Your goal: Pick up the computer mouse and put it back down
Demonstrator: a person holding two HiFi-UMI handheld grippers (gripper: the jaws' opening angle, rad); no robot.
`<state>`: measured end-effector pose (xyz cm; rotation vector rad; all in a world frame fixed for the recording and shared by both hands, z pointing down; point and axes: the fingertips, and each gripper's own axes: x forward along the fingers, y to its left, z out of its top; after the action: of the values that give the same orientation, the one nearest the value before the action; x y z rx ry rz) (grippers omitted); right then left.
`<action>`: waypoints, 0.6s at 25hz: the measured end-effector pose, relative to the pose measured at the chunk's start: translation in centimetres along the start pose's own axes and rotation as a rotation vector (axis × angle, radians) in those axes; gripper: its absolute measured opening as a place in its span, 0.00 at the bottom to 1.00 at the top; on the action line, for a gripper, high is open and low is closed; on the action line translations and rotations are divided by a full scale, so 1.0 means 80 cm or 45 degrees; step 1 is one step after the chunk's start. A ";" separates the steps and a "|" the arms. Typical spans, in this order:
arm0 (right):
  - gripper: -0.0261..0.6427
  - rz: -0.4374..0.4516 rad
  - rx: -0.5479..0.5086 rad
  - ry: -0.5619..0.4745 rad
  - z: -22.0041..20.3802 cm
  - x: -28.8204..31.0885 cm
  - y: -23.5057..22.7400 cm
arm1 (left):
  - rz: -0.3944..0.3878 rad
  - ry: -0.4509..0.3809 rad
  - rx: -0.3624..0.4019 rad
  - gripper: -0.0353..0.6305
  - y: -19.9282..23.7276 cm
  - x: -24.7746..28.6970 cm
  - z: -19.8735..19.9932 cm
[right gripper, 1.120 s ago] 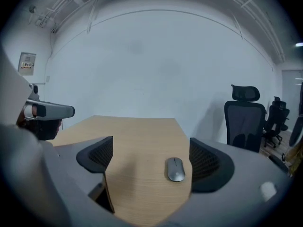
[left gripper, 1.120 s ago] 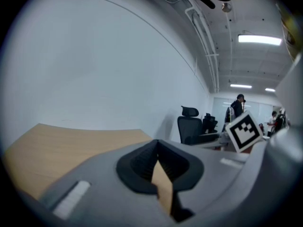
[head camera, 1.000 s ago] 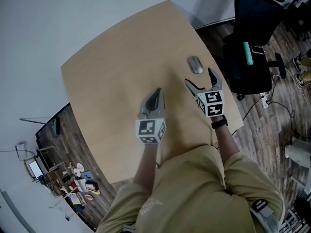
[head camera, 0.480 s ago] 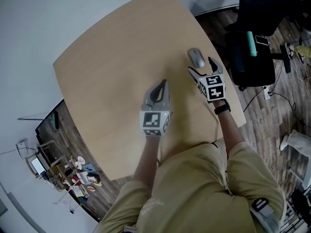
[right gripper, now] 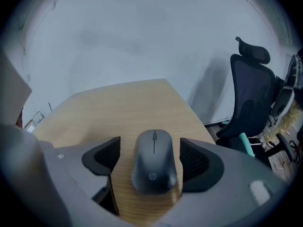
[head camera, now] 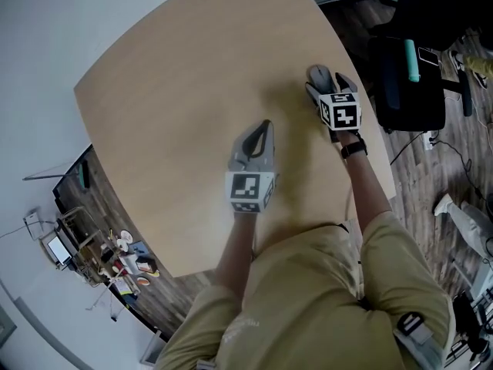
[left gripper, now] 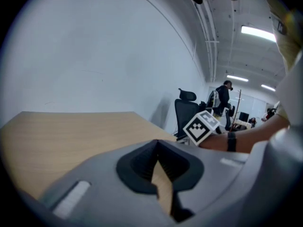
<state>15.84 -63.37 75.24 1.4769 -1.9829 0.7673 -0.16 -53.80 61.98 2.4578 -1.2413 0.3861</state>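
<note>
Two tools: both above the surface (head camera: 177, 91).
Left tool (left gripper: 157, 144): clenched on nothing, mid-surface.
Right tool (right gripper: 150, 148): released, jaws just been closing, one either side of the mouse (right gripper: 154, 164), pads not touching it.
Mouse: flat on the surface, near its right edge.

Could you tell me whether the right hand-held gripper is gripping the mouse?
No, the right hand-held gripper, whose jaws have just been closing, flanks the computer mouse with bare table showing beside it.

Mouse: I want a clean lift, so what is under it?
The mouse lies flat on the bare table; no mat or cable shows around it. The spot directly beneath is covered by its body.
</note>
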 end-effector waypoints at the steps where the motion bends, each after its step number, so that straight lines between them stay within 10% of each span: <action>1: 0.64 -0.002 0.019 0.015 -0.003 0.006 -0.004 | 0.001 0.004 -0.004 0.06 0.002 0.002 -0.002; 15: 0.49 -0.094 0.054 0.101 -0.025 0.024 -0.016 | -0.006 0.019 -0.070 0.06 -0.007 0.000 -0.022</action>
<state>16.80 -63.50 78.17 1.5120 -1.8534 0.8281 0.15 -52.75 63.49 2.4068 -1.2239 0.3638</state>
